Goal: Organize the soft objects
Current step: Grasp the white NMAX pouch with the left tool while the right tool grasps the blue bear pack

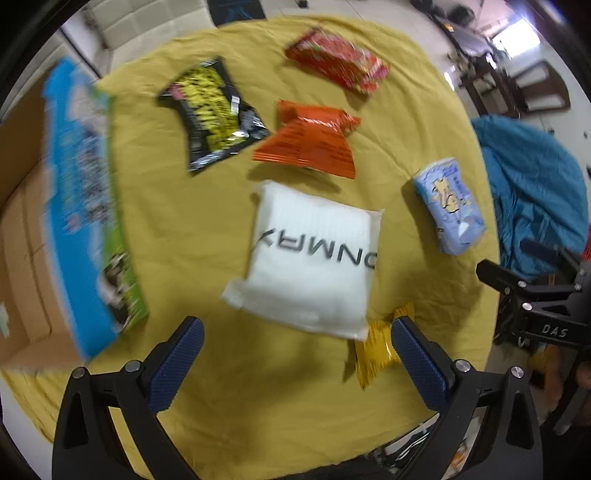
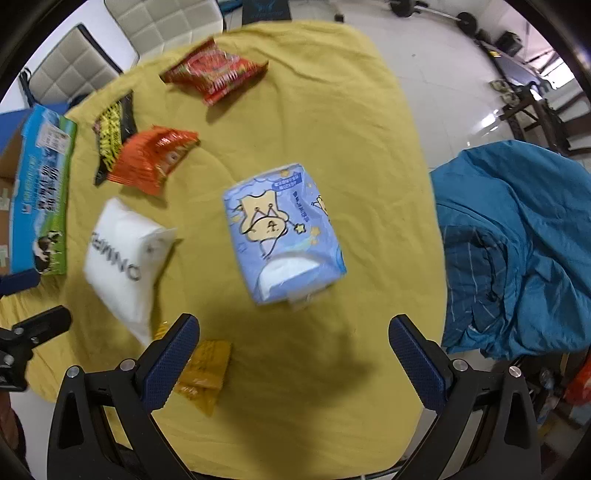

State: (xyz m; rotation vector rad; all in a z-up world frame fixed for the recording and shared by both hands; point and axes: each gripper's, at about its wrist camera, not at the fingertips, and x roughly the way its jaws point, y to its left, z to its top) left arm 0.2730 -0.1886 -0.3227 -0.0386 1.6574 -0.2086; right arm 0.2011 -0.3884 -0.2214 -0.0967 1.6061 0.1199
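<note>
A white soft pack with black letters (image 1: 310, 258) lies on the yellow cloth (image 1: 207, 221), just ahead of my open, empty left gripper (image 1: 295, 332). It also shows in the right wrist view (image 2: 122, 254). A blue tissue pack (image 2: 284, 232) lies just ahead of my open, empty right gripper (image 2: 293, 332); it shows in the left wrist view (image 1: 448, 206) too. A small yellow packet (image 1: 376, 347) lies by the left gripper's right finger (image 1: 421, 362) and under the right gripper's left finger (image 2: 170, 362). Orange (image 1: 310, 140), black-yellow (image 1: 214, 110) and red (image 1: 340, 62) snack bags lie farther back.
An open cardboard box with a blue-green printed flap (image 1: 81, 206) stands at the left table edge. A blue garment (image 2: 517, 251) is draped on something to the right. White padded chairs (image 2: 155, 26) stand behind the table. The other gripper (image 1: 535, 295) shows at the right.
</note>
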